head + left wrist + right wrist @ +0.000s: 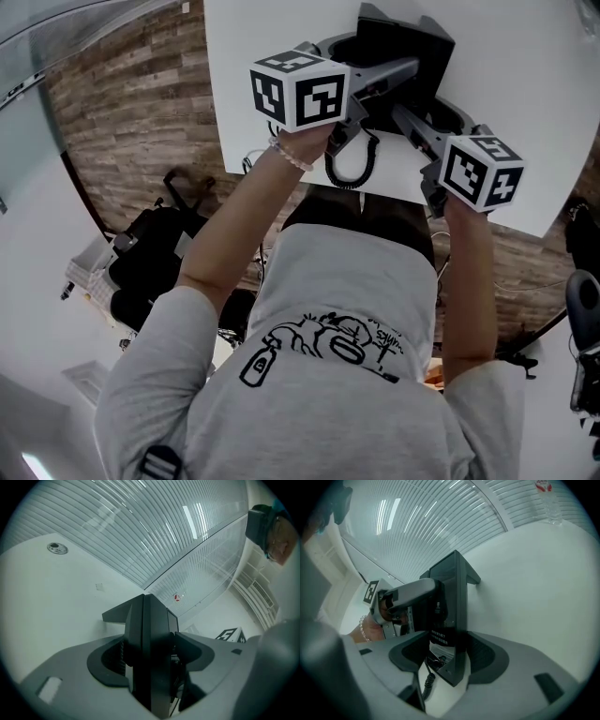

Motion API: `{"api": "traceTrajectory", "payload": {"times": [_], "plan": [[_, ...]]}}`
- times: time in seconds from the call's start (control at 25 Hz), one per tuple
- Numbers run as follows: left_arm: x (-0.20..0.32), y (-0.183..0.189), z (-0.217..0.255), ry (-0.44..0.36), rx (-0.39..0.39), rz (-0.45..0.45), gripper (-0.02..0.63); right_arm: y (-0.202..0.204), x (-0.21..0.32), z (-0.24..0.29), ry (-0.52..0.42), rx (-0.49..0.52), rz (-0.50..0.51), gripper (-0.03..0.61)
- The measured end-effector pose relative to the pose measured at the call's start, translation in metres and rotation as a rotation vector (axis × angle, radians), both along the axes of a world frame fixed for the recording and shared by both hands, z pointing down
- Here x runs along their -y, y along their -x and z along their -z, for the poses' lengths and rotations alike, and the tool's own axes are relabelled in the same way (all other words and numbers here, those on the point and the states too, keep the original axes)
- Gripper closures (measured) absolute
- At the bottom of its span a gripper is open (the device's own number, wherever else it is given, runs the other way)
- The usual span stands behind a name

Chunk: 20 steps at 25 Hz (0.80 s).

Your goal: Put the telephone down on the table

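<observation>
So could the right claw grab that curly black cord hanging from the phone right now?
Probably not yet. The right claw is shut on the black plastic telephone, so it is busy, though the coiled black cord hangs close by with nothing between.

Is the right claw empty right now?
No, the right claw grips the black telephone between its jaws.

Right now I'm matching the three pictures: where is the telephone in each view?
Head view: telephone at top centre.
Left gripper view: lower centre, edge-on between the jaws.
Right gripper view: centre, gripped between the jaws.
Shared landmark: the white table behind it.
</observation>
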<state>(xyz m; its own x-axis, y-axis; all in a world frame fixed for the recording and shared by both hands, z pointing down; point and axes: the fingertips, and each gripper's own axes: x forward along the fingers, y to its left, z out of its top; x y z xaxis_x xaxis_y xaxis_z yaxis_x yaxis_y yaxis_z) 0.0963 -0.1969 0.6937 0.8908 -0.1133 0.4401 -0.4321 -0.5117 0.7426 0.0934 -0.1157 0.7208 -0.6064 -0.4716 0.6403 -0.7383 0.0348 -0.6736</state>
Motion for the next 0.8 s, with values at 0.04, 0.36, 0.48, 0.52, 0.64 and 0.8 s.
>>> {"api": "traceTrajectory", "payload": {"times": [0.04, 0.36, 0.48, 0.52, 0.64, 0.8], "plan": [[0.001, 0.001, -0.004, 0.002, -0.001, -0.001, 0.311, 0.000, 0.001, -0.003, 0.000, -0.002, 0.003, 0.341], [0.008, 0.006, -0.003, 0.024, 0.037, 0.005, 0.304, -0.006, 0.010, 0.007, -0.011, -0.003, -0.023, 0.341], [0.009, 0.008, -0.004, 0.003, 0.095, 0.025, 0.295, -0.014, 0.019, 0.017, -0.039, -0.015, -0.036, 0.341], [0.010, 0.011, -0.004, -0.007, 0.111, 0.032, 0.293, -0.016, 0.021, 0.021, -0.052, -0.024, -0.038, 0.341], [0.007, 0.022, 0.001, -0.021, 0.142, 0.062, 0.293, -0.024, 0.021, 0.036, -0.081, -0.063, -0.032, 0.341], [0.016, 0.022, 0.017, -0.072, 0.166, 0.092, 0.293, -0.046, 0.030, 0.057, -0.128, -0.103, -0.034, 0.341]]}}
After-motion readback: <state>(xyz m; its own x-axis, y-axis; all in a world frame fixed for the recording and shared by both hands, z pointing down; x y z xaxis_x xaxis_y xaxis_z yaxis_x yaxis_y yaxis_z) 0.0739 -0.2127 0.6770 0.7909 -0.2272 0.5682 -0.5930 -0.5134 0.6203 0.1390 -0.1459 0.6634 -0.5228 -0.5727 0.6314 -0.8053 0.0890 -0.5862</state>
